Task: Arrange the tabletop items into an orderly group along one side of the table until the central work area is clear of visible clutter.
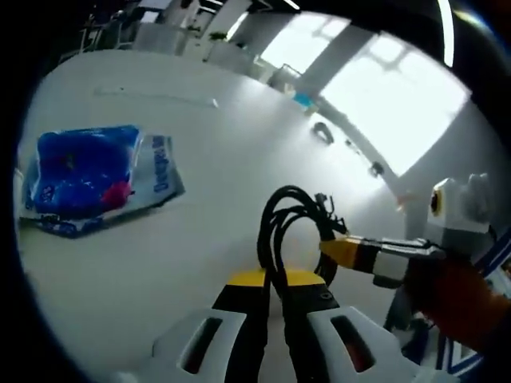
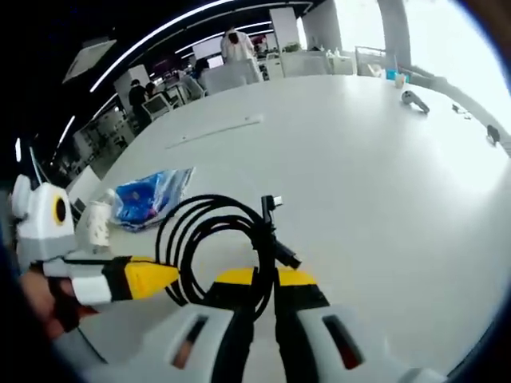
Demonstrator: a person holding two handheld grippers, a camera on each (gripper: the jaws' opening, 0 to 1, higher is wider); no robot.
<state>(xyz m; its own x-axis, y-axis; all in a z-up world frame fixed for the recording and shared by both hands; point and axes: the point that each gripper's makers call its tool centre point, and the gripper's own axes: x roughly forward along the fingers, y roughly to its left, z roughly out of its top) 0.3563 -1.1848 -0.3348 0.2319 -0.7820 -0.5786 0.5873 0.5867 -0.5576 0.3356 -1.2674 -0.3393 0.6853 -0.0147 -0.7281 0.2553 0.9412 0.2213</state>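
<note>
On the left of the left gripper view, a blue plastic packet [image 1: 89, 177] lies flat on the white bench [image 1: 200, 128], well apart from the grippers. Toward the middle, the left gripper [image 1: 275, 299] has its fingers clenched on a coiled black cable [image 1: 289, 227], whose loops rise above the yellow fingertips. From the right of that view the right gripper [image 1: 339, 249] reaches in and meets the coil's far side. In the right gripper view, the left gripper [image 2: 156, 278] enters from the left and touches the coil [image 2: 211, 247], while the right gripper [image 2: 266, 289] is closed on the bundle where the strands gather, the plug ends sticking out just above. The packet [image 2: 148, 195] sits behind, beside a small white bottle [image 2: 97, 223]. The cable looks light and limp, likely to spring open or sag if gripped by one strand; holding across all the gathered loops seems safest. The packet looks soft and slippery, best pinched at an edge.
</note>
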